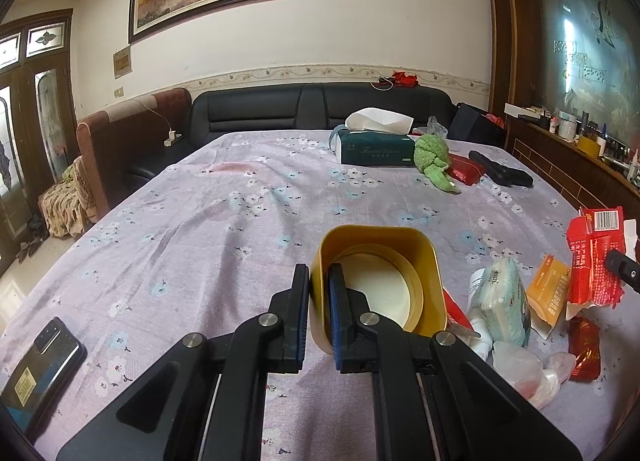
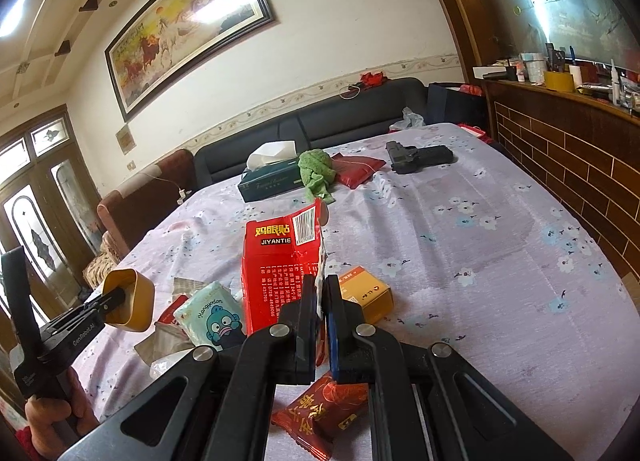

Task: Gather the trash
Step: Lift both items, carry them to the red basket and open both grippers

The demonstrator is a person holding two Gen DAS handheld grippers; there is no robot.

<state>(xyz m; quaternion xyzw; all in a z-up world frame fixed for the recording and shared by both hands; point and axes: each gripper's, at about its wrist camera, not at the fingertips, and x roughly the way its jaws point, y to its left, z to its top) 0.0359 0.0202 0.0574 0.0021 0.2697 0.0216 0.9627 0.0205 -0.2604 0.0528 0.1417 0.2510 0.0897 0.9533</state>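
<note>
In right gripper (image 2: 320, 293): red box (image 2: 276, 265), "JIYANTIE".

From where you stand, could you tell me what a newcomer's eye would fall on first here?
Probably the torn red box, pinched at its edge by the right gripper above the litter on the flowered tablecloth. Next, the yellow tin, clamped by its wall in the left gripper. Farther back lie a green tissue box and a black toy pistol.

Both looking forward and slightly down along a gripper, close over the floral tabletop (image 1: 240, 221), toward the black sofa (image 2: 352, 109), sharing the trash pile and tissue box (image 1: 378, 147).
</note>
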